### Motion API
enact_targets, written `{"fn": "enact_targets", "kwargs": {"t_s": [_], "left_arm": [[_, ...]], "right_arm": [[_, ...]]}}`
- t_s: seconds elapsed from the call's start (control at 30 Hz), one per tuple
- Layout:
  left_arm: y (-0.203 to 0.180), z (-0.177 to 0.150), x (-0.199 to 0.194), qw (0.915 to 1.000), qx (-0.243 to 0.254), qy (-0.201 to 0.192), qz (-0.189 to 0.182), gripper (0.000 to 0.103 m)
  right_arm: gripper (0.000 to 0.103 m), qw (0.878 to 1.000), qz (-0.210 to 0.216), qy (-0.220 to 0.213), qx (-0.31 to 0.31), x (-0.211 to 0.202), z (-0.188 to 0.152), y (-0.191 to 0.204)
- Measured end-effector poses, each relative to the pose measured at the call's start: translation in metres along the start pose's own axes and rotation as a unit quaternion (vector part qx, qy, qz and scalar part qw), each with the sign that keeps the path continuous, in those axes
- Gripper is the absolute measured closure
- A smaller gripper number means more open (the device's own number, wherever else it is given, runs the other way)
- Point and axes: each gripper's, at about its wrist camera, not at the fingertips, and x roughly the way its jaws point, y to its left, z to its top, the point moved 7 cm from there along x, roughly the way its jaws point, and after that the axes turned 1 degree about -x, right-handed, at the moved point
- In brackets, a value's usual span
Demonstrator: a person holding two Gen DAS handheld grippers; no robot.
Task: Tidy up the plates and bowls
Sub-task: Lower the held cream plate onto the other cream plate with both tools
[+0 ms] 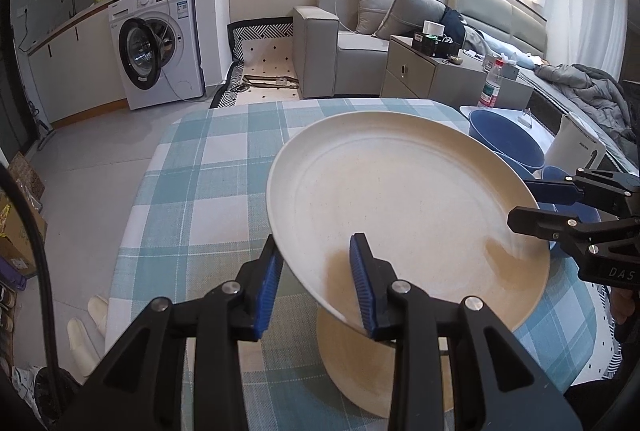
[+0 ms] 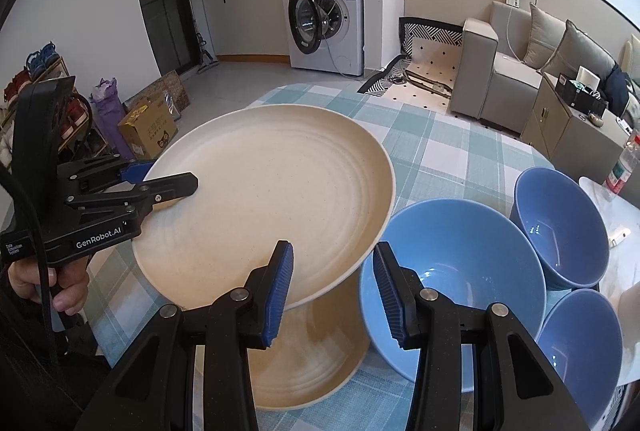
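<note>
A large cream plate [image 1: 404, 207] [image 2: 272, 199] is held tilted in the air above a second cream plate [image 1: 356, 371] [image 2: 304, 363] that lies on the checked tablecloth. My left gripper [image 1: 316, 283] [image 2: 160, 179] has its jaws around the raised plate's near-left rim. My right gripper [image 2: 332, 291] [image 1: 520, 203] straddles the plate's opposite rim with its jaws apart, one pad over the plate, one outside it. Three blue bowls [image 2: 452, 295] [image 2: 560, 227] [image 2: 580, 355] stand to the right of the plates.
The table [image 1: 208, 167] has a blue and white checked cloth. A white kettle [image 1: 576, 147] and a plastic bottle [image 1: 492, 83] stand at its far right. Beyond are a washing machine [image 1: 160, 43], a grey sofa [image 1: 360, 43] and boxes on the floor [image 2: 148, 127].
</note>
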Motion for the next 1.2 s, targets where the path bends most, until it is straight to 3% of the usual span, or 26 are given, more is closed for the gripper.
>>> {"fn": "enact_targets", "kwargs": {"t_s": [0.7, 1.2], "left_arm": [[-0.009, -0.013, -0.012, 0.9996, 0.025, -0.009, 0.009, 0.071], [-0.003, -0.042, -0.016, 0.9995, 0.029, -0.009, 0.005, 0.071]], "right_arm": [[0.06, 0.999, 0.003, -0.026, 0.018, -0.011, -0.02, 0.006], [0.06, 0.999, 0.005, -0.033, 0.019, -0.008, -0.049, 0.025]]}}
